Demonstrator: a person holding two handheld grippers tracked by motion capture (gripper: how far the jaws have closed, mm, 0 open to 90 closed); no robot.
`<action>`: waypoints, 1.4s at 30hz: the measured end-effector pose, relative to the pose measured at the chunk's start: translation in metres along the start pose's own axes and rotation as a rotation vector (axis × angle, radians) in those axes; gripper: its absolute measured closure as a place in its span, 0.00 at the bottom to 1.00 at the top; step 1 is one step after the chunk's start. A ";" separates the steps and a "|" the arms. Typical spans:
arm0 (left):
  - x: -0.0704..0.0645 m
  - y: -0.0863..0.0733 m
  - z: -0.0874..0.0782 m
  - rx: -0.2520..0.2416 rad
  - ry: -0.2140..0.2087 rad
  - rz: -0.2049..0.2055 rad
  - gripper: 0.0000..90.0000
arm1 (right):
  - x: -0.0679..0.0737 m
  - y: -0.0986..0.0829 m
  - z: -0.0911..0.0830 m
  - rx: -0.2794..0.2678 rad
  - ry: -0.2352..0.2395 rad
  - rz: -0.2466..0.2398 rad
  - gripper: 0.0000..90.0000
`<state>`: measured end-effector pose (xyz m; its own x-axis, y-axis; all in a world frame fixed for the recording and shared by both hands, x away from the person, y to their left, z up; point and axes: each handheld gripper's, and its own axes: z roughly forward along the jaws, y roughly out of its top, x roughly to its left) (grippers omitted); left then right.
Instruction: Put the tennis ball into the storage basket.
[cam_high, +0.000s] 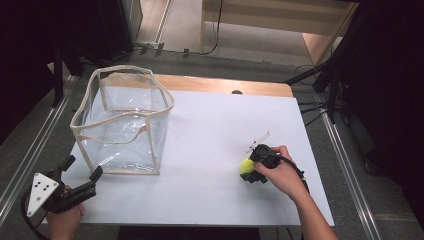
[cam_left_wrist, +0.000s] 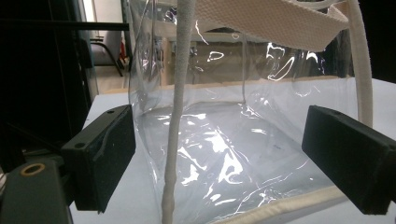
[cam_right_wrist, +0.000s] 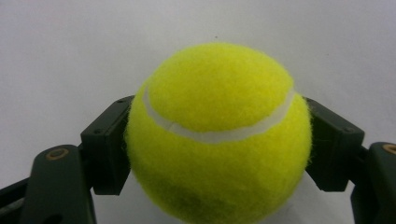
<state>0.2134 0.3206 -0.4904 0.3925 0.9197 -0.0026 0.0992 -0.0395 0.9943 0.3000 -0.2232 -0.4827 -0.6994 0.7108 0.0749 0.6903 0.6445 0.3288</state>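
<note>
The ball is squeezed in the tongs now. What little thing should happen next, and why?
Probably lift the ball a little off the table. The right tongs are shut on it from both sides, low over the table. The clear bag stands open-topped far to the left, with the open left tongs beside it, so the ball likely must rise before going across.

The high view looks down on the white table (cam_high: 210, 150); gripper views sit close (left faces the clear bag (cam_left_wrist: 224, 140)).
</note>
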 end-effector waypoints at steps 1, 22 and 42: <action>0.000 0.000 0.000 0.000 0.002 0.000 0.11 | 0.000 0.000 0.000 -0.001 0.005 -0.003 0.25; 0.000 0.000 0.000 0.000 0.002 0.003 0.11 | 0.001 0.001 -0.001 -0.010 -0.002 -0.011 0.26; 0.000 0.000 0.000 -0.003 0.002 -0.003 0.11 | 0.005 0.016 -0.007 -0.017 -0.003 -0.036 0.26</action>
<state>0.2135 0.3206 -0.4905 0.3901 0.9207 -0.0052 0.0973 -0.0356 0.9946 0.3067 -0.2113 -0.4699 -0.7228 0.6884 0.0598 0.6617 0.6646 0.3471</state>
